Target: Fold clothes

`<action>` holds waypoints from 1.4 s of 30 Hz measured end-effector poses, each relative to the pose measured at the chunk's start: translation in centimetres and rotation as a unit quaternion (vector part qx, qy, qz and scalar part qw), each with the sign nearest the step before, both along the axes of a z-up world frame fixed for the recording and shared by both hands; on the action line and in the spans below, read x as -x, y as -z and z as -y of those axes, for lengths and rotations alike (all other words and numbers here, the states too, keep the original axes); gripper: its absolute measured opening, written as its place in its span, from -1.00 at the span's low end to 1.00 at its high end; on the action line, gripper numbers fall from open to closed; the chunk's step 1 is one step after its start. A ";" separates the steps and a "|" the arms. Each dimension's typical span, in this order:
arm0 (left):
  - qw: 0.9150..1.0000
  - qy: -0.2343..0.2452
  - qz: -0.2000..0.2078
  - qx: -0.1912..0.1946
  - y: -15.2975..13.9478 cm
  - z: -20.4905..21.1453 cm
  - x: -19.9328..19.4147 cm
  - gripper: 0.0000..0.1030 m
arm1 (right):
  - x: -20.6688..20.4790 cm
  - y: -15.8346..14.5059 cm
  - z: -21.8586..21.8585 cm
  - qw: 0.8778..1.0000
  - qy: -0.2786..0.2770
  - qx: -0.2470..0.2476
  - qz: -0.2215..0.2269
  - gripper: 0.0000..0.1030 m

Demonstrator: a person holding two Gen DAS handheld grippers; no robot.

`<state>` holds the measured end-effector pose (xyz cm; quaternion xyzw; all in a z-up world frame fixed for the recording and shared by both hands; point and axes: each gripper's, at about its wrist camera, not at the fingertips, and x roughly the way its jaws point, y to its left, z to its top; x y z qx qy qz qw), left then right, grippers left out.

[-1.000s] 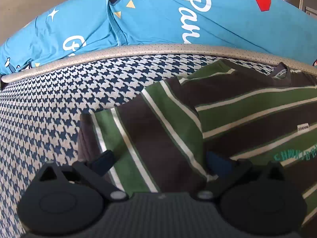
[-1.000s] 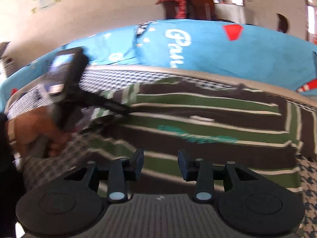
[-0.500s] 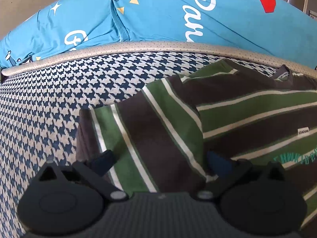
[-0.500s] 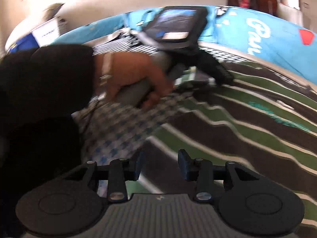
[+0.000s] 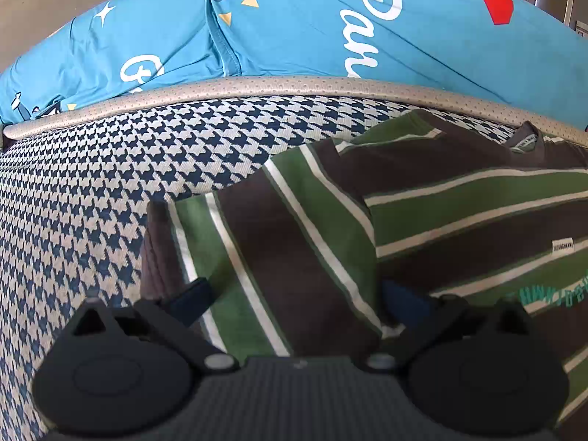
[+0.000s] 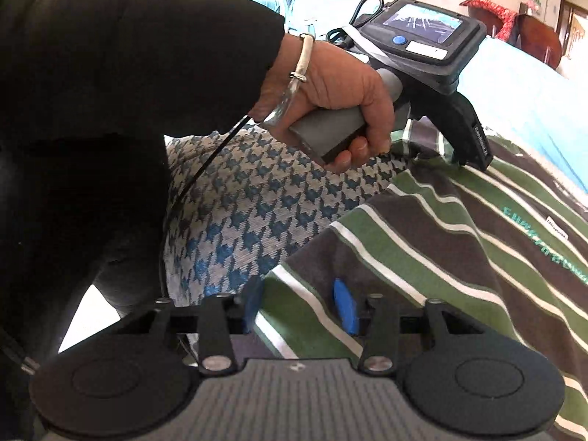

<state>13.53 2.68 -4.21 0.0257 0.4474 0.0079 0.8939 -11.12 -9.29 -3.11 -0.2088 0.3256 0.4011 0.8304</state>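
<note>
**Right claw swings to the shirt's lower corner**

Swinging across since a second ago, my right claw [image 6: 299,303] now sits at the near corner of the green, brown and white striped knit shirt [image 6: 459,257]. Its jaws have just been closing, narrowly parted, with a fold of the hem between the blue pads, which do not visibly pinch it. My left claw [image 5: 294,294] has stayed put, spread wide over the shirt's sleeve [image 5: 257,250], holding nothing. In the right wrist view my left hand [image 6: 330,88] grips the grey handle in the upper middle of the frame. The shirt lies flat on the blue and white houndstooth mattress [image 5: 110,183], filling the lower right of both views, below the turquoise printed pillow [image 5: 294,25].
</note>
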 end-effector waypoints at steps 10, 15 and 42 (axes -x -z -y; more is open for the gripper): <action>1.000 0.008 0.013 -0.024 0.1 0.6 0.2 1.00 | 0.2 -0.9 0.3 0.995 -0.057 -0.054 -0.061 -0.92; 1.000 0.008 0.016 -0.024 0.2 0.5 0.3 1.00 | 0.9 -0.7 -0.3 0.995 -0.083 -0.032 -0.054 -0.92; 0.999 0.020 0.030 0.015 -0.8 1.4 0.6 1.00 | -12.6 -5.4 12.7 0.958 0.274 -0.079 0.026 -0.37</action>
